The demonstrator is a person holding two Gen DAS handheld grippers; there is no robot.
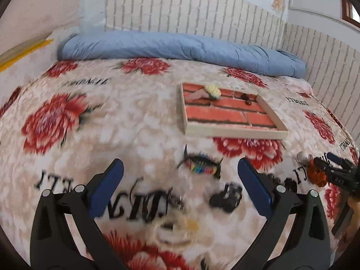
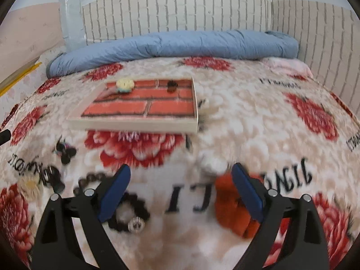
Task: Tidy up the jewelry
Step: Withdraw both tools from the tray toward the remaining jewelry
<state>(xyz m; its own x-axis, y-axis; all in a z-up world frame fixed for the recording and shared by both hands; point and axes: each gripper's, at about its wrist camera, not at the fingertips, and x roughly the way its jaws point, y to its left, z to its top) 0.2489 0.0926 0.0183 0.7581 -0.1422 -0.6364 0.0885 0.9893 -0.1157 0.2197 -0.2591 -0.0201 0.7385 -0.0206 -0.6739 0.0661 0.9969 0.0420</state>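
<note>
Tray (image 1: pixel 234 132) on bed (image 1: pixel 135 117), mid, near far edge; two pieces inside. Bracelet (image 1: pixel 203 168) loose in front. Left gripper (image 1: pixel 180 180) and right gripper (image 2: pixel 181 191) wide, empty.

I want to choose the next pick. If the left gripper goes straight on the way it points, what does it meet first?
Probably the rainbow beaded bracelet on the blanket, centred ahead of the open left gripper; depth is unclear.
</note>
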